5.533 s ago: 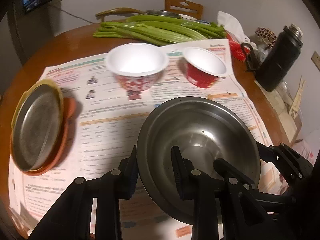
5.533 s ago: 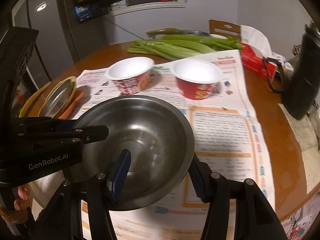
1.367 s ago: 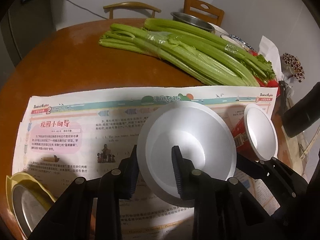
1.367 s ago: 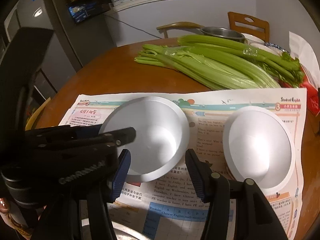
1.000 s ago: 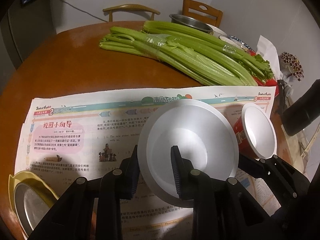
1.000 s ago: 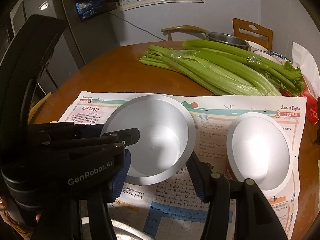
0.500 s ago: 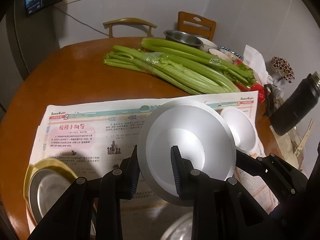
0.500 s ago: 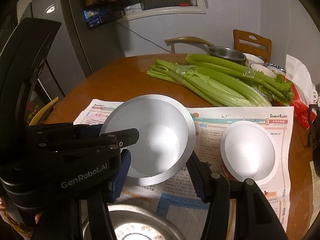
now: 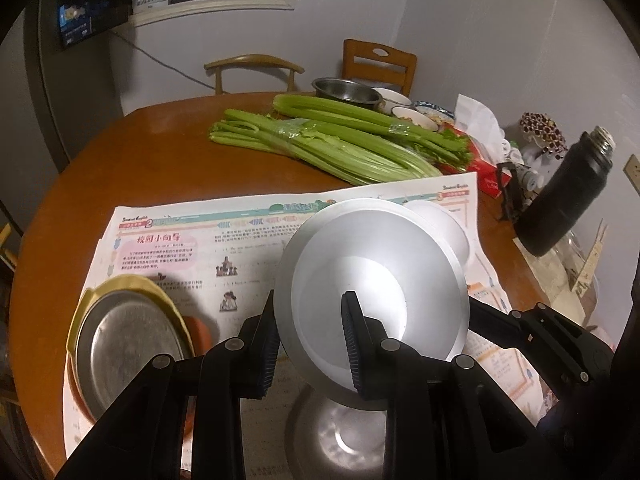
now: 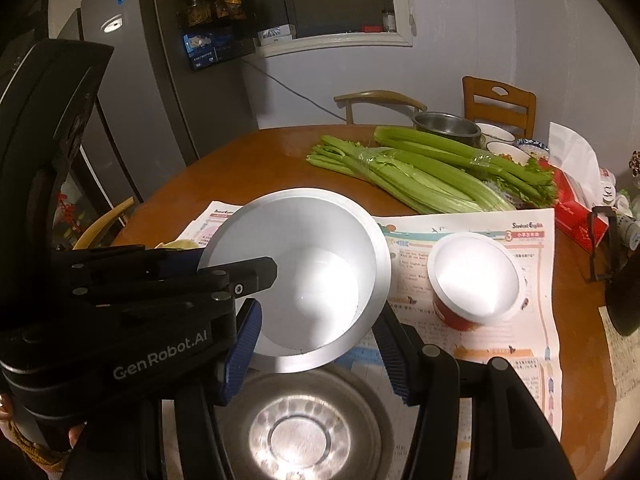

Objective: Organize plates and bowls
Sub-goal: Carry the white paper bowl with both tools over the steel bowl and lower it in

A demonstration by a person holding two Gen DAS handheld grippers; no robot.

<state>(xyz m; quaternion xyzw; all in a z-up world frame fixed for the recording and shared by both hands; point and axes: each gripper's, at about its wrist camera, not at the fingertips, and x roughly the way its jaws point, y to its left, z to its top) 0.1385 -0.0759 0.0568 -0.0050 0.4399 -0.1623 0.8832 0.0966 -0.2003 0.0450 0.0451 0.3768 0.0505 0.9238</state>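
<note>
White bowl (image 9: 372, 276), tilted above the steel bowl (image 10: 296, 428) at six o'clock, is what we pinch by its rim in our left gripper (image 9: 310, 344), while our right gripper (image 10: 316, 344) gapes empty around it.

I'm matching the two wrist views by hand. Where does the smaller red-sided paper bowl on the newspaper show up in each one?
Left wrist: the smaller red-sided bowl sits right of centre, mostly hidden behind the large white bowl that the left gripper holds; only its white rim shows.
Right wrist: it stands in full view, right of centre, on the newspaper.
Shared landmark: the celery beyond the newspaper.
</note>
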